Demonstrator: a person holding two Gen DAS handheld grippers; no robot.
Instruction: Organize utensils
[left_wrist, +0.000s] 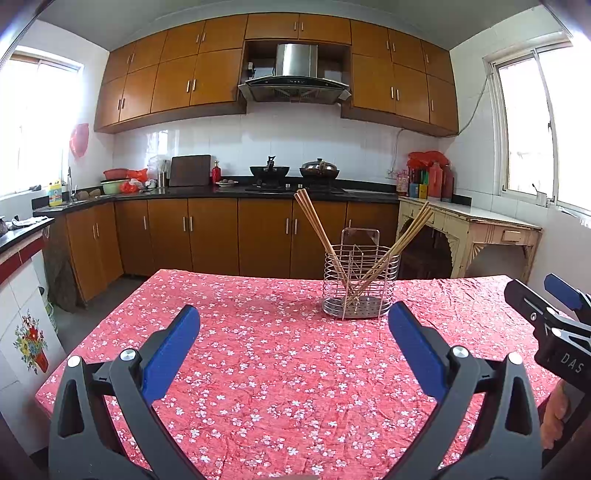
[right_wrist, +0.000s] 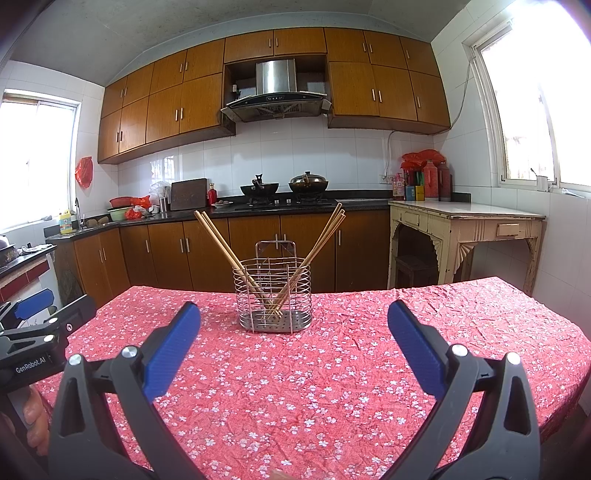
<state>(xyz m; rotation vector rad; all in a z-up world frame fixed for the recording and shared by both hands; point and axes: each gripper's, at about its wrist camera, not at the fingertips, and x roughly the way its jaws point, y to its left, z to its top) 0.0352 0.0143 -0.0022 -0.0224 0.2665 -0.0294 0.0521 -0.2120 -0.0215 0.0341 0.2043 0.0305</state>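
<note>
The wire utensil holder (right_wrist: 273, 293) stands near the far edge of the floral tablecloth (right_wrist: 295, 387), wooden chopsticks (right_wrist: 221, 242) splayed to both sides inside. Left gripper (left_wrist: 293, 341) and right gripper (right_wrist: 293, 341) hover with jaws spread wide, empty. The chopsticks look light, stiff and slippery; pinch them mid-shaft

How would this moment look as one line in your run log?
left gripper: open, empty | right gripper: open, empty | chopsticks: two bundles leaning apart in wire holder | table: holder upright
</note>
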